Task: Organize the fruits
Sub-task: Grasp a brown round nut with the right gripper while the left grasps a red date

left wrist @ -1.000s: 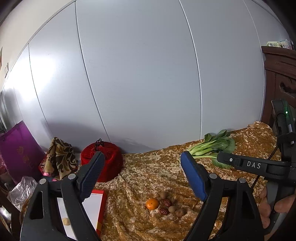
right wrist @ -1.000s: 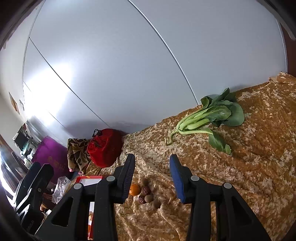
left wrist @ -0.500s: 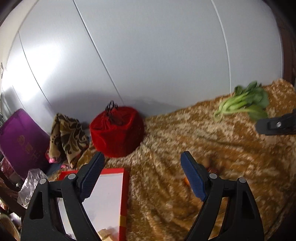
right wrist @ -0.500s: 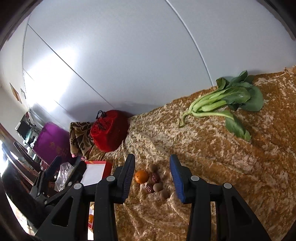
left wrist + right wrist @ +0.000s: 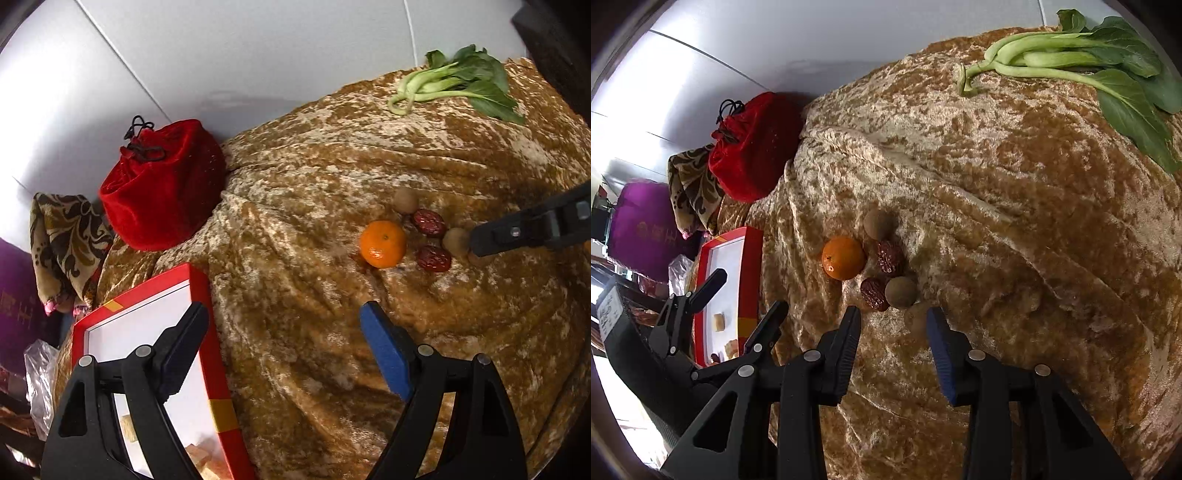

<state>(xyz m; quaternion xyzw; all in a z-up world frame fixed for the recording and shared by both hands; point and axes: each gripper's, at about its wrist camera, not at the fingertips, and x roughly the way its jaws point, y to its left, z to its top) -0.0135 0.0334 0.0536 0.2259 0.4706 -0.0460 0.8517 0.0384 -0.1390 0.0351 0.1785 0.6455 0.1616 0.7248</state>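
We work over the gold cloth [image 5: 1015, 206], with the red tray [image 5: 218, 369] at its left edge, likely where fruit goes. Our left gripper [image 5: 284, 354] hangs spread and empty beside it. Our right gripper [image 5: 892, 332] is closing, unloaded, just short of the tangerine [image 5: 843, 257], dates [image 5: 873, 293] and a longan [image 5: 901, 291]

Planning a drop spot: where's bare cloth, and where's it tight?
Free: the gold cloth between the greens and the fruit cluster, and the strip between the orange and the red box. Crowded: around the orange, where the closing right gripper straddles a brown fruit.
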